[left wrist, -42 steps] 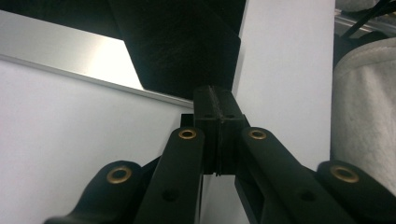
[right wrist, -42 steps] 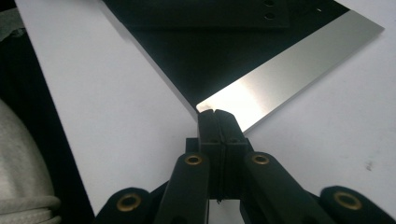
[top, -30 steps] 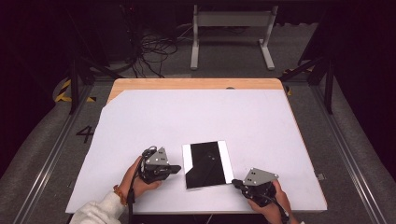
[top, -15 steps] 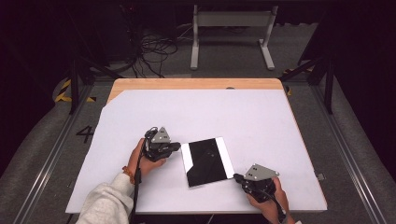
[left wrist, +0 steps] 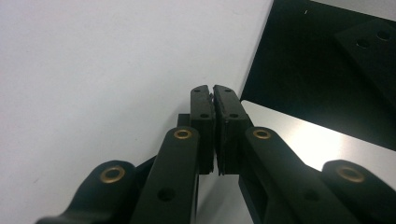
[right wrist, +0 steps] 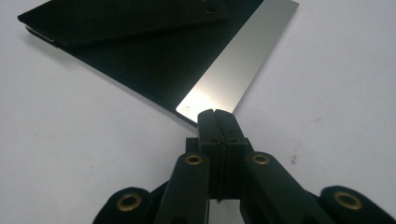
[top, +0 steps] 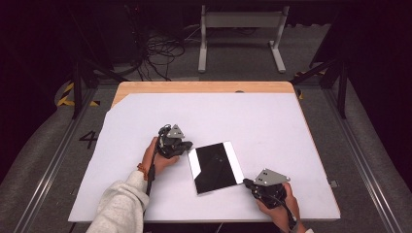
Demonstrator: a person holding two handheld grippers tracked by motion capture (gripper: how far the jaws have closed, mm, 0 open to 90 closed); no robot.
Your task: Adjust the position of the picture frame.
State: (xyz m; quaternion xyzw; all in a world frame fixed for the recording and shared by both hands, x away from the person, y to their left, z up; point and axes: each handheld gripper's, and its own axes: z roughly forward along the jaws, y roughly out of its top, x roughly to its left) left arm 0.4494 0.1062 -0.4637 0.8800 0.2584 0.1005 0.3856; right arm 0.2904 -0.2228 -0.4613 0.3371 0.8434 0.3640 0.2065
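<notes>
Both grippers clenched empty, left gripper [top: 187, 145] and right gripper [top: 247, 183] bracketing the mirror [top: 215, 166] at opposite corners to nudge it; next likely a careful push to square it.

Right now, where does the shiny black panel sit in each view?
High view: black panel lies lower centre on the white table, between both grippers.
Left gripper view: upper right, just past the shut fingers.
Right gripper view: upper centre, its corner at the shut fingers.
Shared landmark: the panel's bright reflective strip.
</notes>
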